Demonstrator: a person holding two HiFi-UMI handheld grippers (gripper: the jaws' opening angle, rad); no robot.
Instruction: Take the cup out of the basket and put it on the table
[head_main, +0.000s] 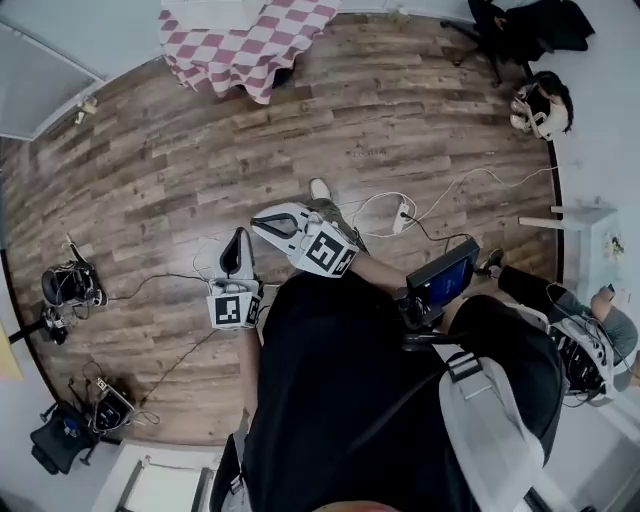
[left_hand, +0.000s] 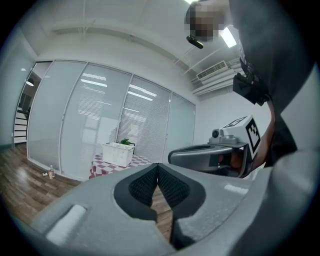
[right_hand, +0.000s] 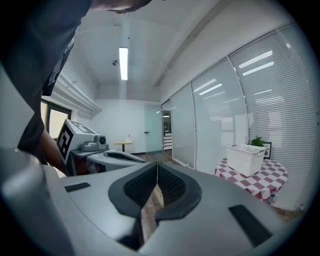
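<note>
The white basket (left_hand: 119, 152) stands on a table with a red-and-white checked cloth (left_hand: 105, 166), far across the room. The right gripper view shows the same basket (right_hand: 246, 159) on that table (right_hand: 260, 181). No cup shows in any view. In the head view the table (head_main: 248, 40) lies at the far end of the wood floor. My left gripper (head_main: 238, 240) and right gripper (head_main: 264, 222) are held side by side in front of my body, well away from the table. Both the left gripper (left_hand: 158, 168) and the right gripper (right_hand: 157, 167) have their jaws shut, with nothing between them.
A green plant (left_hand: 125, 142) shows behind the basket. Cables (head_main: 420, 205) and gear (head_main: 68, 285) lie on the wood floor. A seated person with a screen (head_main: 445, 280) is at my right. An office chair (head_main: 510, 30) stands far right. Glass partitions (left_hand: 100, 120) line the room.
</note>
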